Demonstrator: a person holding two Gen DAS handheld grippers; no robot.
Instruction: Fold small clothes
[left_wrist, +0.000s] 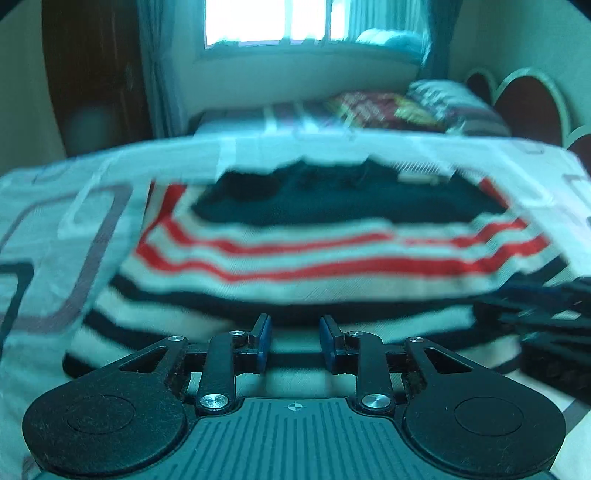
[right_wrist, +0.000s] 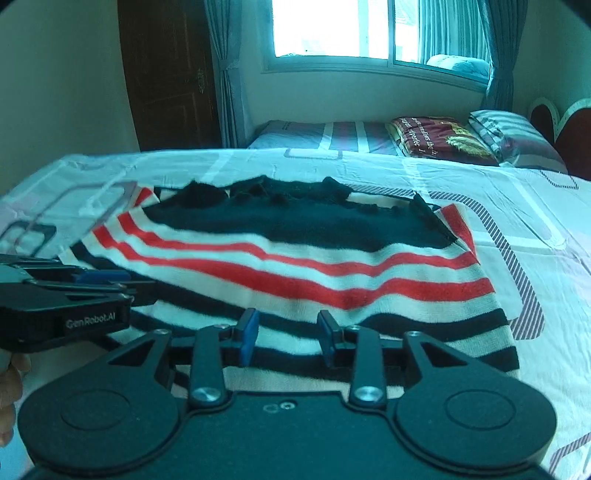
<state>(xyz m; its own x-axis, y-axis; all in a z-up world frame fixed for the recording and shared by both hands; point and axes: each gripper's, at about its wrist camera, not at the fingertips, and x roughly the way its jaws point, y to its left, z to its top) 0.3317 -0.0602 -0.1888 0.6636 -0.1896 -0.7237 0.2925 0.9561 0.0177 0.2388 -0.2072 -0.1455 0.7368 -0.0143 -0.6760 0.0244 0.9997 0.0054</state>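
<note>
Both your left gripper and right gripper hover with blue-padded jaws apart and empty over the near hem of the fuzzy knit striped sweater, lying flat toward twelve o'clock on the patterned bedsheet.

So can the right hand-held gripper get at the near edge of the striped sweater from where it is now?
Probably yes: the right hand-held gripper is open just above the striped sweater, with nothing between them.

Patterned bedsheet, pillows, curtained window.
</note>
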